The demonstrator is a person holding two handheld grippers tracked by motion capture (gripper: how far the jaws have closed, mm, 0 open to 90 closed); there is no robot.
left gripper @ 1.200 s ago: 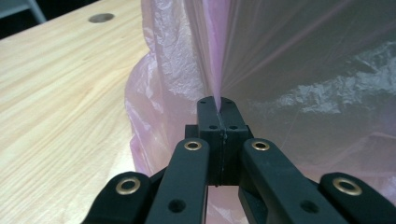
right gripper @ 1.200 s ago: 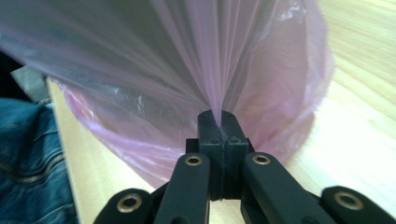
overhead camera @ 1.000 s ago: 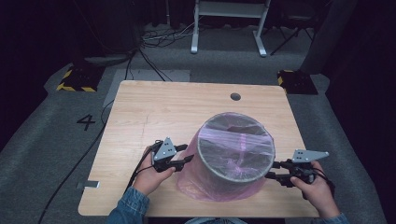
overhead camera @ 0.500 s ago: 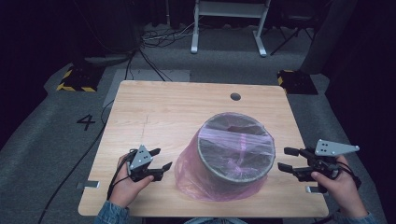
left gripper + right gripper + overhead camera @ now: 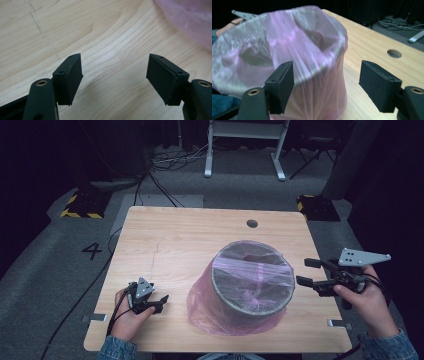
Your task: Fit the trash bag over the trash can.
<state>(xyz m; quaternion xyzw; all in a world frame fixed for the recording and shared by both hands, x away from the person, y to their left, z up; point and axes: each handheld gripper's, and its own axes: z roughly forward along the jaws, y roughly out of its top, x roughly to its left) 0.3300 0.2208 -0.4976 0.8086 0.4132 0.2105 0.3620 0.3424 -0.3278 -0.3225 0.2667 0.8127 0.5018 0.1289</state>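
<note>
A round grey bin (image 5: 252,282) lined with a translucent pink plastic bag (image 5: 210,312) is standing upright near the front edge of the pale wooden table (image 5: 190,235), its mouth facing up and the bag's loose skirt pooling on the wood at about seven o'clock from it. From the bin outward, the right gripper (image 5: 306,272) is hanging just beside the rim at three o'clock, raised to rim height and pointing level at the bin. In the right gripper view the bagged rim (image 5: 319,67) is lying straight ahead between its black jaws, which have just been opening and are standing wide with nothing clamped. The left gripper (image 5: 163,302) is sitting low over bare wood at nine o'clock from the bin, farther off than the right, its jaws likewise just opened wide and empty; in the left gripper view the bag's pink hem (image 5: 190,22) is showing at two o'clock. The right hand looks the better placed for any next touch on the rim.
</note>
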